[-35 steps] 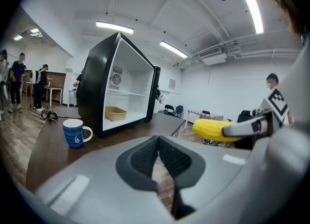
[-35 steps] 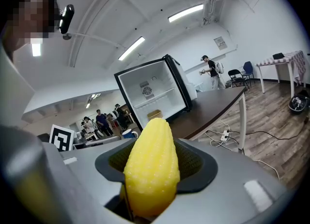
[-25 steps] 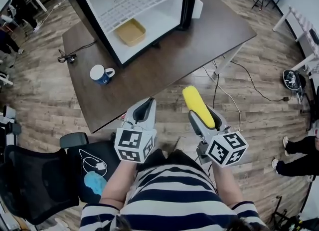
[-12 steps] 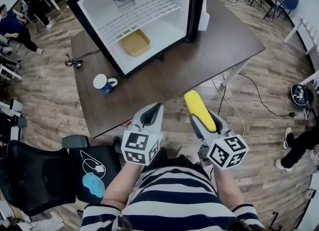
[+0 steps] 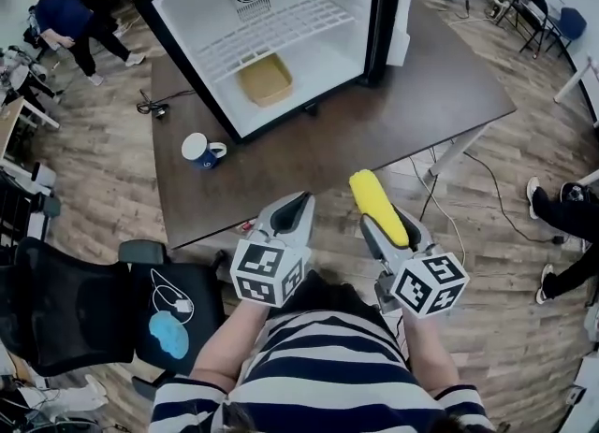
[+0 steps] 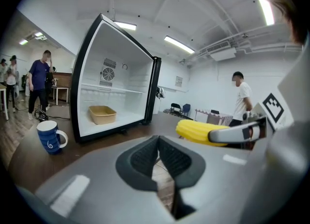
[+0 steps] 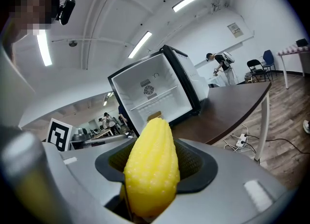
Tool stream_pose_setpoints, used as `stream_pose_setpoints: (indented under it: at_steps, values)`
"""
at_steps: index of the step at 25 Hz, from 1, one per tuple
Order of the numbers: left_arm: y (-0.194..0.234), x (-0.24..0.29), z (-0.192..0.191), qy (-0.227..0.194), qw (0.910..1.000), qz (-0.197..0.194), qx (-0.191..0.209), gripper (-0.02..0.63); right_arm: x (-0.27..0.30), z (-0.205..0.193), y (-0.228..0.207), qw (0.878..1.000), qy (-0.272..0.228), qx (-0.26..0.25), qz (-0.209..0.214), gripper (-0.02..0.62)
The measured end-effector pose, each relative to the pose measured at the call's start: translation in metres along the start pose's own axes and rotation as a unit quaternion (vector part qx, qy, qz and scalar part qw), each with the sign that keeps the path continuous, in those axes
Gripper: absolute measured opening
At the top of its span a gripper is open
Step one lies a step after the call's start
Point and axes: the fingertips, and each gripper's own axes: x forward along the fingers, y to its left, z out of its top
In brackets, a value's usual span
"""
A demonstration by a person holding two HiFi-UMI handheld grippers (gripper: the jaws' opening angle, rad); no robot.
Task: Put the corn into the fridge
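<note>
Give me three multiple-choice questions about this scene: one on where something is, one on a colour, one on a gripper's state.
1. Where does the tan tray sit?
A on the fridge floor
B on top of the fridge
C on the chair

2. What colour is the mug on the table?
A red
B blue
C white

3. The right gripper is:
A open and empty
B shut on the corn
C shut on the mug

Answers:
1 A, the tray lies at the bottom of the open fridge.
2 B, its outside is blue.
3 B, the cob is clamped between its jaws.
</note>
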Motion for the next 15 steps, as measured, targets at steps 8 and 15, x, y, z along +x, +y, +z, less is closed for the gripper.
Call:
stream_pose_setpoints:
  at_steps: [8,15]
  values:
    - [0.008,0.008,0.003,0.002,0.9997,0.021,-0.011,0.000,0.011,0.005,-0.012,1.000,0.006,0.002,0.005,0.236]
    - [0.023,0.027,0.009,-0.003,0.9993,0.028,-0.025,0.000,0.030,0.011,-0.030,1.000,0.013,0.006,-0.005,0.236]
